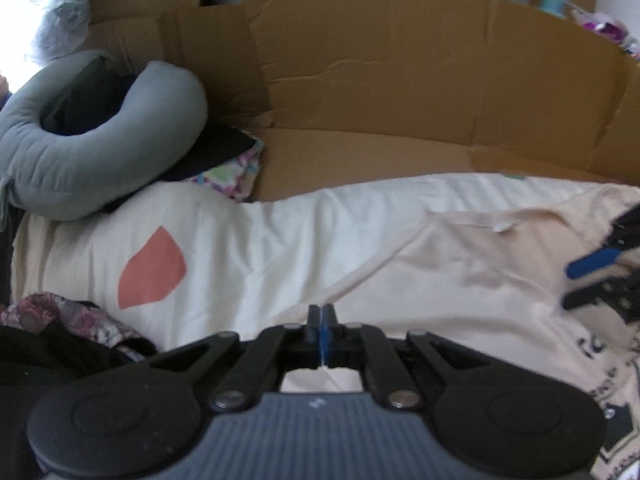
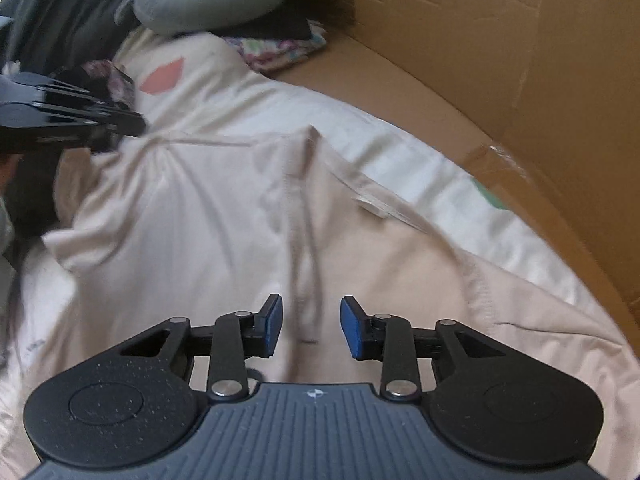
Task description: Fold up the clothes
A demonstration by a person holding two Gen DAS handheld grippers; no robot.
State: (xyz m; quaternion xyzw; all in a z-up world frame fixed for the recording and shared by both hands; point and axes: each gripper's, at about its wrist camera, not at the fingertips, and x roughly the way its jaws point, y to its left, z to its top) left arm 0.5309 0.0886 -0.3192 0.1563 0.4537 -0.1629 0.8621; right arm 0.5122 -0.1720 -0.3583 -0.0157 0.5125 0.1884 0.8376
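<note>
A cream T-shirt (image 2: 200, 240) with black print (image 1: 600, 364) lies spread on a white sheet (image 1: 260, 248). My left gripper (image 1: 322, 316) is shut. In the right wrist view the left gripper (image 2: 134, 130) pinches the shirt's left edge, and creases fan out from its tip as the cloth lifts. My right gripper (image 2: 310, 326) hangs open just above the shirt's middle. A raised ridge of cloth (image 2: 306, 272) runs between its blue pads (image 2: 274, 320) without touching them. At the right edge of the left wrist view the right gripper (image 1: 588, 280) shows partly.
A grey neck pillow (image 1: 100, 140) rests on dark and floral clothes (image 1: 232, 176) at the back left. Flattened cardboard (image 1: 400, 80) walls the far side. A dark clothes pile (image 1: 60, 360) lies near left. The sheet carries a salmon patch (image 1: 152, 268).
</note>
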